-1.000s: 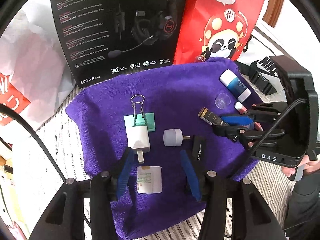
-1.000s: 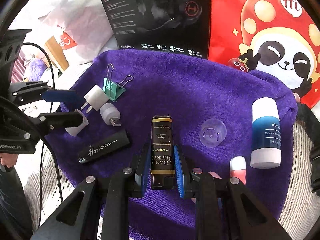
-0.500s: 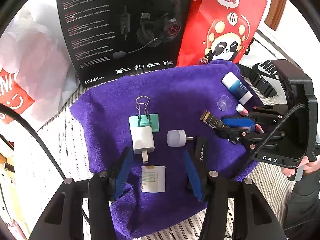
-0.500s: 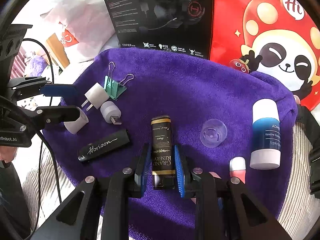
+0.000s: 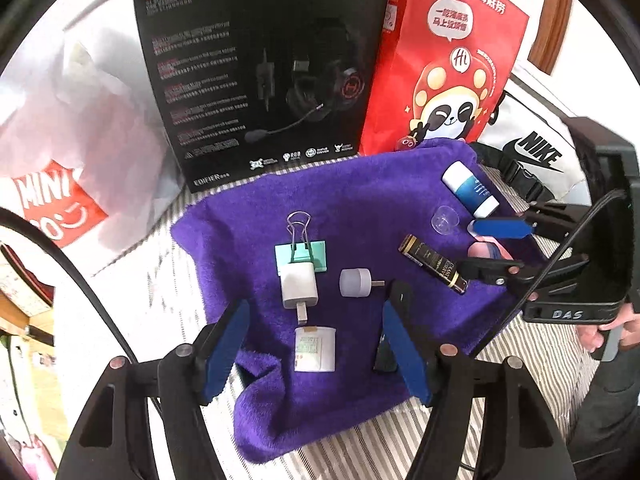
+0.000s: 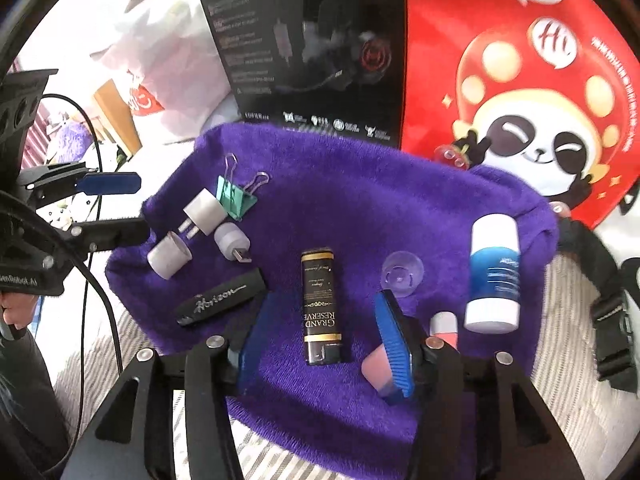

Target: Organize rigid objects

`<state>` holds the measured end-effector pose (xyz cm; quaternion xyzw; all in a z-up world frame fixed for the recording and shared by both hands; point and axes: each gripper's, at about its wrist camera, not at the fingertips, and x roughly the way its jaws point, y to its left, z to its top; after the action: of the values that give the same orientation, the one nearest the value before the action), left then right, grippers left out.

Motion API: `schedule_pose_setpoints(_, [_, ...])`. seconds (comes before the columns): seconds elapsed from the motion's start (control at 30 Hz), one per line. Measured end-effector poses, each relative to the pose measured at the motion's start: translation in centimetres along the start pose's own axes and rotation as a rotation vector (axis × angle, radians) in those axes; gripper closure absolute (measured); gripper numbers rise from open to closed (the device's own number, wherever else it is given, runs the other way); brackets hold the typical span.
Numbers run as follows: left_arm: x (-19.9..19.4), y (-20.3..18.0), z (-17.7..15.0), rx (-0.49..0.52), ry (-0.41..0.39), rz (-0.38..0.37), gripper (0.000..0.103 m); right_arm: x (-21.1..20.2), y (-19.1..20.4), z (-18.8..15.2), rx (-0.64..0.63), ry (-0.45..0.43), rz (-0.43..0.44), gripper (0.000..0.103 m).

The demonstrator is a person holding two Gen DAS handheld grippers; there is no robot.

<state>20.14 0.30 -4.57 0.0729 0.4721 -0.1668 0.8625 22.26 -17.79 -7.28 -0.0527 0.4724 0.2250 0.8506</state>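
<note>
Both hand-held grippers spread: right hand-held gripper (image 6: 324, 344) straddles the black lighter (image 6: 321, 306); left hand-held gripper (image 5: 316, 354) partly hides the black stick (image 5: 390, 332).

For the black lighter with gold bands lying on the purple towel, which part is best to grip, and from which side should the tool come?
Grip the black lighter across its long flat sides, about mid-length. It lies flat on the purple towel, pointing away from the right tool, whose open fingers already stand either side of it. Come straight down from above. The clear cap beside it probably leaves enough room.
</note>
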Motion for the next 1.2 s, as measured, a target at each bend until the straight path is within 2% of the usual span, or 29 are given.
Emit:
schedule_pose_setpoints(0.07, [-0.9,-0.2,0.0,0.005,-0.008,0.012,0.032,-1.3,0.3,0.2,0.0,-0.018,-0.013,0.041])
schedule_pose_setpoints(0.13, [-1.8,-0.4,0.0,0.001,-0.018,0.038,0.025,-2.3,0.7,0.3,0.001,-0.041,-0.038,0.031])
schedule_pose_setpoints(0.2, [-3.0,-0.7,-0.3,-0.01,-0.043,0.071,0.017,-3.6,1.0,0.2,0.019,-0.067,-0.069,0.014])
schedule_pose_setpoints(0.27, [-3.7,-1.1,-1.0,-0.028,-0.058,0.072,0.012,-4.7,1.4,-0.5,0.037,-0.075,-0.09,0.011])
schedule_pose_setpoints(0.37, [-4.4,-1.9,-2.3,-0.051,-0.055,0.08,0.011,-6.0,1.9,-2.0,0.046,-0.063,-0.134,0.01])
schedule_pose_setpoints(0.5, [-5.9,-3.1,-4.3,-0.107,-0.059,0.107,0.008,-7.7,2.7,-4.4,0.089,-0.072,-0.163,0.001])
schedule_pose_setpoints(0.67, [-9.0,-5.4,-6.3,-0.16,-0.102,0.097,0.006,-10.0,4.1,-7.2,0.155,-0.098,-0.183,0.0])
schedule_pose_setpoints(0.83, [-12.3,-7.3,-8.0,-0.191,-0.172,0.158,0.003,-12.9,5.3,-9.6,0.221,-0.131,-0.218,0.0])
schedule_pose_setpoints(0.93, [-13.9,-8.2,-9.2,-0.202,-0.207,0.157,0.0,-14.4,6.0,-10.8,0.236,-0.156,-0.256,0.0])
schedule_pose_setpoints(1.2, [-14.9,-9.8,-11.1,-0.213,-0.203,0.157,0.0,-15.8,6.4,-12.6,0.255,-0.162,-0.315,0.0])
